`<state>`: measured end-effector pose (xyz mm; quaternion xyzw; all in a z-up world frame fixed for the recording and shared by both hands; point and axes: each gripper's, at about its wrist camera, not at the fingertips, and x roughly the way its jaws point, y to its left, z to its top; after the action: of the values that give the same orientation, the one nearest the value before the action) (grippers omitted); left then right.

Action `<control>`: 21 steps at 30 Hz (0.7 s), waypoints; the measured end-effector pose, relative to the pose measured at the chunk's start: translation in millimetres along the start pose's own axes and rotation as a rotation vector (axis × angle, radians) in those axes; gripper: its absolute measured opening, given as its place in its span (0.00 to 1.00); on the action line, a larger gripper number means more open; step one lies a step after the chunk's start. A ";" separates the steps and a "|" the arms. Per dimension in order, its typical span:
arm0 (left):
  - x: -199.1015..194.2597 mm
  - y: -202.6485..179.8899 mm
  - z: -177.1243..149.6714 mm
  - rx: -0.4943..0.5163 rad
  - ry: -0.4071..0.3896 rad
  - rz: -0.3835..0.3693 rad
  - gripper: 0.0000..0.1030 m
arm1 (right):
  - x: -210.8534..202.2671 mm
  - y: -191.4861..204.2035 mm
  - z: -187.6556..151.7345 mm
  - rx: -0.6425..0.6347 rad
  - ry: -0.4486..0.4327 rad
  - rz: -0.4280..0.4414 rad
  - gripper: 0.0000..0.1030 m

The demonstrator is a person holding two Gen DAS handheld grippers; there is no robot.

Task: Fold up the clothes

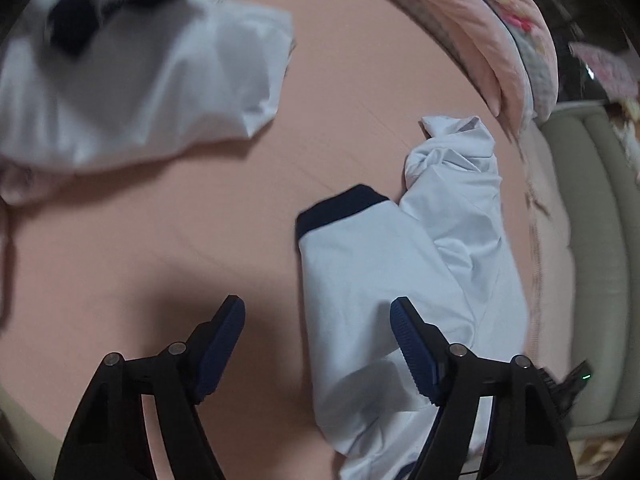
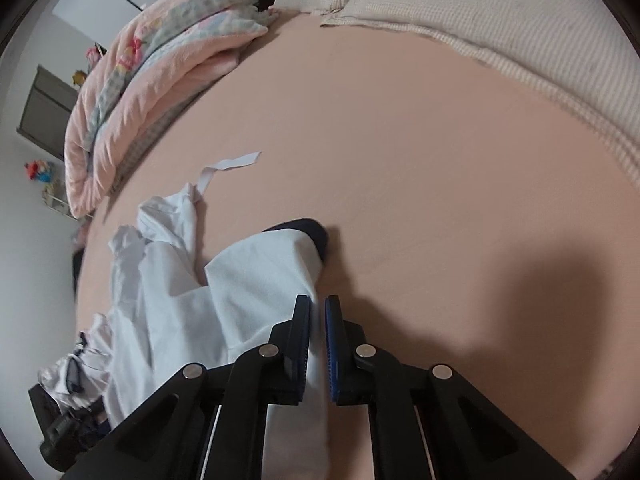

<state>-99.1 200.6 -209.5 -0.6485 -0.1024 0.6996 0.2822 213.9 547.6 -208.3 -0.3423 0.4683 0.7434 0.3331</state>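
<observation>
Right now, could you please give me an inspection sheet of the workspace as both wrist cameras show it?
Surface: pink sheet on a bed, mostly bare, gripper shadows on it.
Job's things: white shirt with navy cuff, crumpled, one sleeve laid out; second white garment with navy trim, blurred.
Clutter: white strip beside the shirt; folded pink quilt at the bed's edge; cream blanket.
Grippers: left gripper open, above the sheet and shirt edge; right gripper shut on the shirt's sleeve edge.
Cables: nothing seen.
Surroundings: padded headboard, white wall, small toys, too blurred to identify.
</observation>
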 end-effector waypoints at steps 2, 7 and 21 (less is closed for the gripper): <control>5.1 3.8 -0.6 -0.022 0.024 -0.033 0.72 | -4.0 -4.2 0.6 -0.012 -0.001 -0.021 0.05; 8.1 4.7 3.7 -0.046 0.020 -0.072 0.72 | -7.7 -18.4 -2.2 0.017 0.010 -0.027 0.05; 24.9 1.9 9.8 -0.179 0.017 -0.260 0.65 | -1.8 -33.5 -5.9 0.147 0.088 0.155 0.07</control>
<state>-109.0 214.3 -230.3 -0.6583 -0.2448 0.6397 0.3124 243.4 553.1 -224.5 -0.3121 0.5605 0.7149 0.2781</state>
